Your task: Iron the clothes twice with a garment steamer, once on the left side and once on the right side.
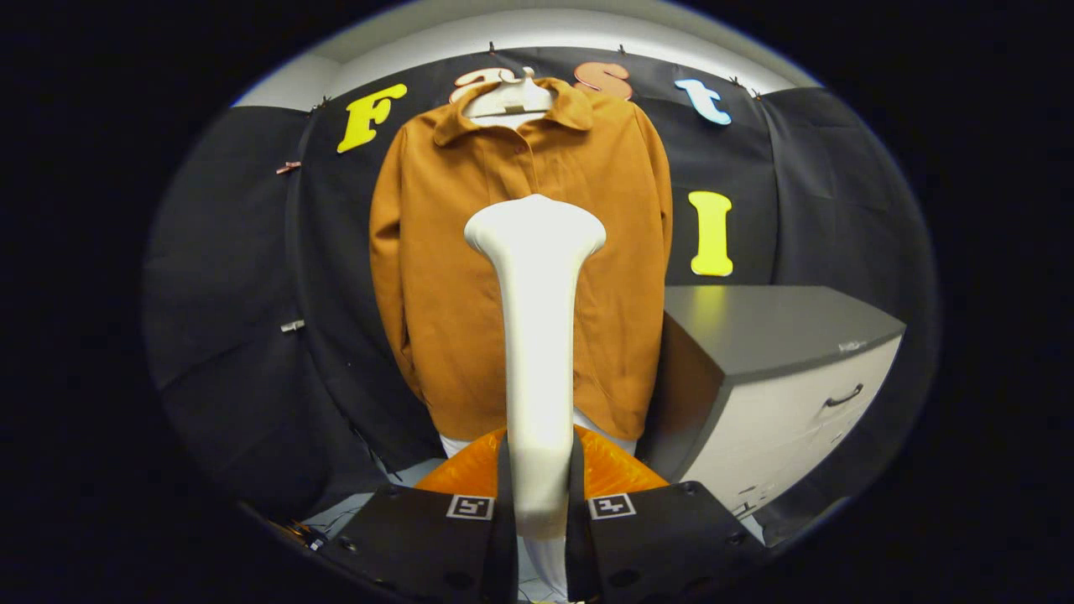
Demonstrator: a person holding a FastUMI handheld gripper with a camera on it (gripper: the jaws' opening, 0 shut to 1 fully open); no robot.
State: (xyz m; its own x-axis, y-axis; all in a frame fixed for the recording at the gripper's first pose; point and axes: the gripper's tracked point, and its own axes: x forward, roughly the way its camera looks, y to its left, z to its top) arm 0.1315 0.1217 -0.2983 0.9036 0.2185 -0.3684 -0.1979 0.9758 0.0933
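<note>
An orange-brown jacket point(445, 277) hangs on a white hanger point(509, 98) against the booth wall, facing me. A white garment steamer point(537, 335) stands upright between my fingers, its handle clamped from both sides and its wide head point(535, 226) in front of the jacket's middle. My gripper point(538, 503) is shut on the steamer's handle. How far the head stands from the fabric I cannot tell. The steamer hides the jacket's centre strip and button line below the collar.
A grey cabinet point(780, 369) with a dark top and a drawer handle stands just right of the jacket. Something orange and shiny point(617, 470) lies low behind my fingers. Cables point(336, 524) run along the floor at lower left.
</note>
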